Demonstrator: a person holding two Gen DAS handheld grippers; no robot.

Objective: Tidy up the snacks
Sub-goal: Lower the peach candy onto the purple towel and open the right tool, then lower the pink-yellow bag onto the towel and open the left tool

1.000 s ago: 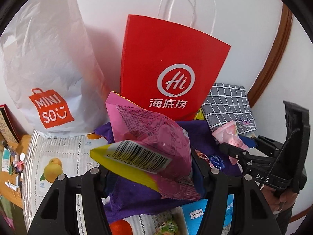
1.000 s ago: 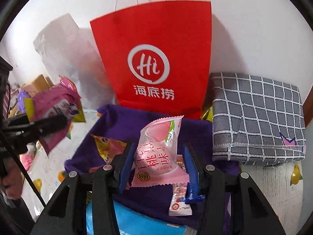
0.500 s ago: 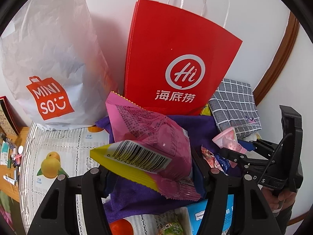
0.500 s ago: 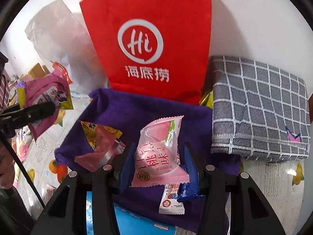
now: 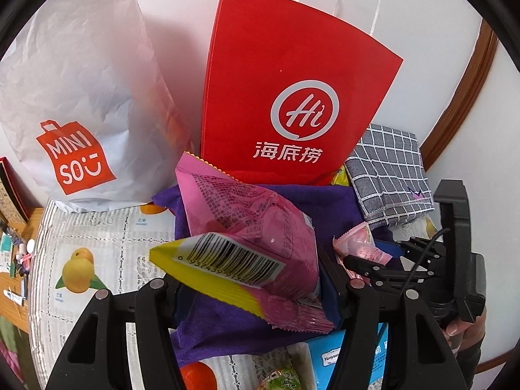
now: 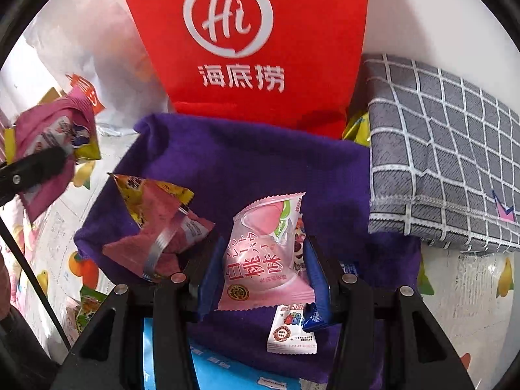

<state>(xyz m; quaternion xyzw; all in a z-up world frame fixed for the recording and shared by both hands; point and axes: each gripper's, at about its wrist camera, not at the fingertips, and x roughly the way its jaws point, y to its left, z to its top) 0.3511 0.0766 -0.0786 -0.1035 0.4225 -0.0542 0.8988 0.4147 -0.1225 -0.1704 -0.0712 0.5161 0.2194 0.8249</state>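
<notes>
The left gripper (image 5: 256, 279) is clenched on a pink snack bag (image 5: 250, 224) with a yellow barcode end, the bag sticking up and forward from between the jaws, held above the purple towel (image 5: 325, 201). The right gripper (image 6: 263, 269) grips a small pink peach candy packet (image 6: 263, 256) between its blue pads, upright, low over the same purple towel (image 6: 234, 169).

On the towel, left of the right gripper, lies a crumpled pink and yellow wrapper (image 6: 156, 227). Just below the peach packet, a small white sachet (image 6: 292, 331) and a blue wrapper (image 6: 313, 317) sit on the towel.

Behind the towel stands a red paper bag (image 5: 292, 91) with white handles, against a white wall (image 5: 182, 0). Left of the towel stands a white shopping bag (image 5: 81, 97); right of it lies a folded grey checked cloth (image 6: 445, 149). The towel rests on a fruit-printed table cover (image 5: 97, 253). A light blue box (image 6: 221, 373) pokes out at the towel's near edge.
</notes>
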